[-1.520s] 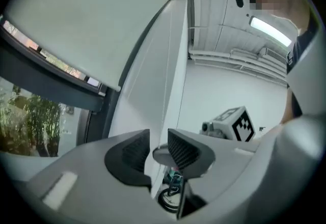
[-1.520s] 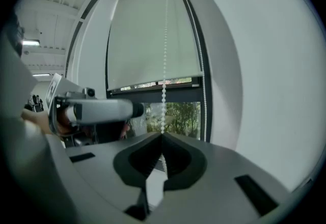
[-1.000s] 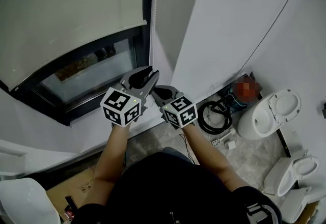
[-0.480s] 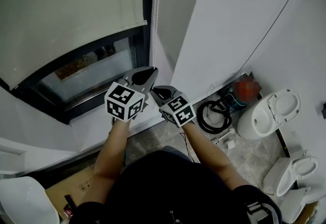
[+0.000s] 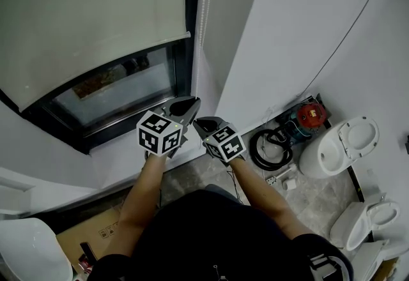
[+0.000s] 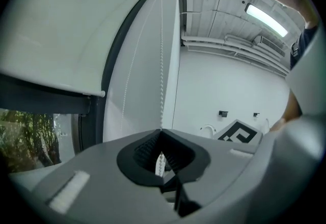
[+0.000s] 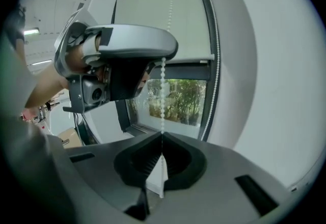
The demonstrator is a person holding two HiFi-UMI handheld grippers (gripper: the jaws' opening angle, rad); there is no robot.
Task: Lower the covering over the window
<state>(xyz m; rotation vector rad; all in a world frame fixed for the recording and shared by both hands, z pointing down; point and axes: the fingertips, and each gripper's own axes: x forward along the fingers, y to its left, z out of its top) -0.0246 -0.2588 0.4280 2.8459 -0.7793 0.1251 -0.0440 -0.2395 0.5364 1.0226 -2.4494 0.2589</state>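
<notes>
Mid-pull on the cord. The roller blind (image 5: 83, 18) fills the upper left of the head view, with window glass (image 5: 115, 91) bare below its bottom rail. Two forearms reach up from bottom centre, side by side. The left gripper (image 5: 184, 107) and, just below it, the right gripper (image 5: 204, 125) are both clamped on the bead chain (image 5: 203, 18) right of the frame. The next move probably calls for a steady downward draw.

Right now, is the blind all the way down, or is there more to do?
Partly done: the blind hangs far down the window. In hand: the left hand-held gripper and right hand-held gripper are both shut on the bead chain. To do: a strip of glass below the blind is uncovered, so more pulling is likely needed.
</notes>
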